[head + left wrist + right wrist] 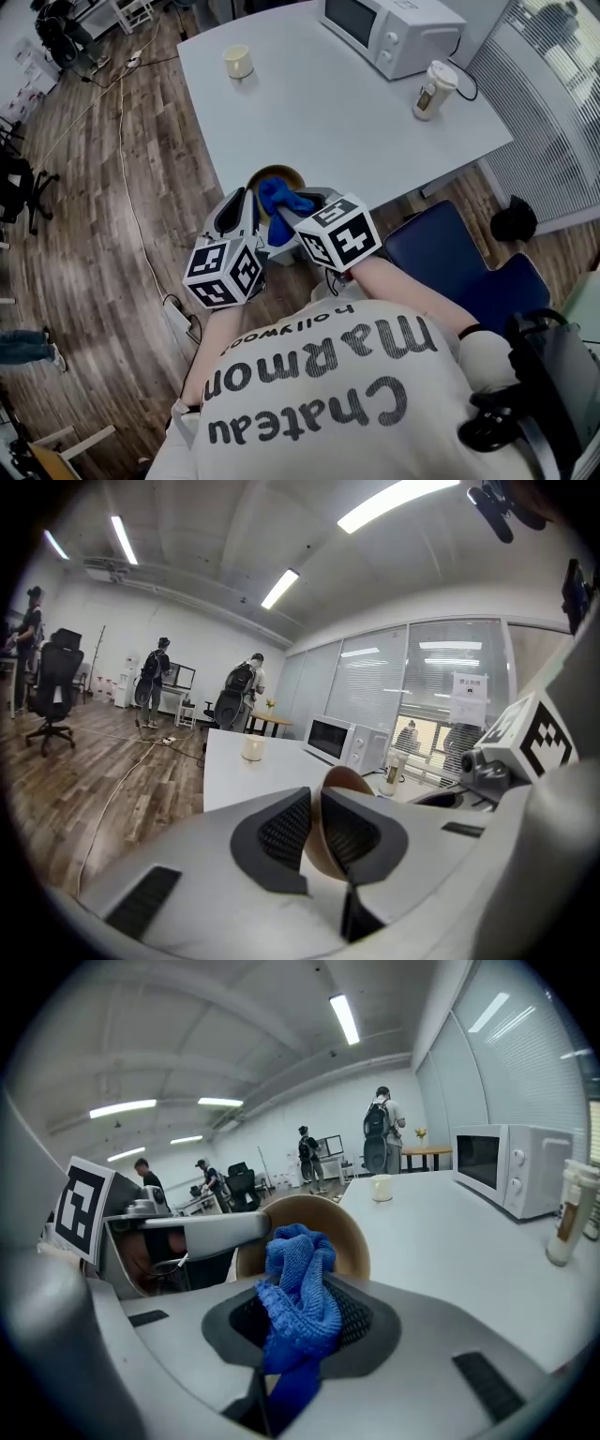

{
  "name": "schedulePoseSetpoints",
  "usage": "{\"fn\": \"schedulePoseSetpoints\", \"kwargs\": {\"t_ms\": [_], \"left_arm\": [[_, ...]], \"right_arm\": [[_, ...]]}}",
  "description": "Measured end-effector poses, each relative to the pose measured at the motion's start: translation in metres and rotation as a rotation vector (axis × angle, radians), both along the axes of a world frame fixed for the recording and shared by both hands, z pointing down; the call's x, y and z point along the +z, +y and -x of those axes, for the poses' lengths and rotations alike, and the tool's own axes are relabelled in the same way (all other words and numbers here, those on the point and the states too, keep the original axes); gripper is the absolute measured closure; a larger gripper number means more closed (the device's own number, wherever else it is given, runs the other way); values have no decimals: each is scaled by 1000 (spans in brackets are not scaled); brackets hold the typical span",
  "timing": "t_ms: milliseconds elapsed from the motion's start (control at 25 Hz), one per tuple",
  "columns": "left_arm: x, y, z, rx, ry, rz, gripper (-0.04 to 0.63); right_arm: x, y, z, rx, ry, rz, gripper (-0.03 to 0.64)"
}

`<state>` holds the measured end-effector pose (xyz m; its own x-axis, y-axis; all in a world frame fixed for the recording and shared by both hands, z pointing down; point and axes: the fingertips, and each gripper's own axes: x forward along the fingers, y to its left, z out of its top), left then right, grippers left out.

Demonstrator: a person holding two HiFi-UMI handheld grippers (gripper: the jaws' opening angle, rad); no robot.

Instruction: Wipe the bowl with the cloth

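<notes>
Grips bowl [349, 776] rim in clamped left gripper [317, 808], holds blue cloth [295, 1269] over bowl in clenched right gripper [302, 1321], at table's [309, 112] six o'clock edge.

white shirt [319, 403], dark lettering, perhaps short-sleeved

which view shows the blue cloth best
Right gripper view: the blue cloth fills the centre, clamped between the jaws, weave clear, before the bowl. Head view shows a small blue bunch; left gripper view shows none.
</notes>
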<state>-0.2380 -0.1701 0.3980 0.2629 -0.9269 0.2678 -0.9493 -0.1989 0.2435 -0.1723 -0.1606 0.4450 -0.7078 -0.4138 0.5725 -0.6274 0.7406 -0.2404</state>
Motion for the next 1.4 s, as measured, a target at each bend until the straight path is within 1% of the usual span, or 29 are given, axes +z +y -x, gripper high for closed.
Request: {"fn": "schedulePoseSetpoints", "kwargs": {"t_ms": [320,560,680,760,840,920,1000,1080,1160,1280,1400], "left_arm": [[5,12,-2,14,7,12,561],[-2,16,-7,25,1,-1,563],[-5,20,-12,60,-27,-13,563],[-6,24,-16,81,-33,-18,563],[-9,25,-16,72,-18,-23,563],[-14,26,-15,48,-3,-38,565],[-20,27,-13,19,13,-67,575],[-27,28,-12,-10,40,-109,577],[-34,31,-12,-28,63,-151,577],[-39,36,-12,-38,73,-176,574],[-36,35,-9,-54,85,-163,569]], "right_arm": [[-6,-7,-28,46,37,-42,522],[-21,-9,-36,53,64,-114,518],[-28,-7,-39,60,83,-160,518],[-34,-5,-40,66,83,-195,518],[-44,-1,-36,71,39,-205,520],[-57,7,-24,69,-61,-181,526],[-70,16,-9,65,-202,-115,528],[-75,24,2,74,-340,-13,528],[-74,32,9,88,-423,73,528],[-70,40,12,79,-456,122,528],[-62,44,16,41,-435,158,529]]}}
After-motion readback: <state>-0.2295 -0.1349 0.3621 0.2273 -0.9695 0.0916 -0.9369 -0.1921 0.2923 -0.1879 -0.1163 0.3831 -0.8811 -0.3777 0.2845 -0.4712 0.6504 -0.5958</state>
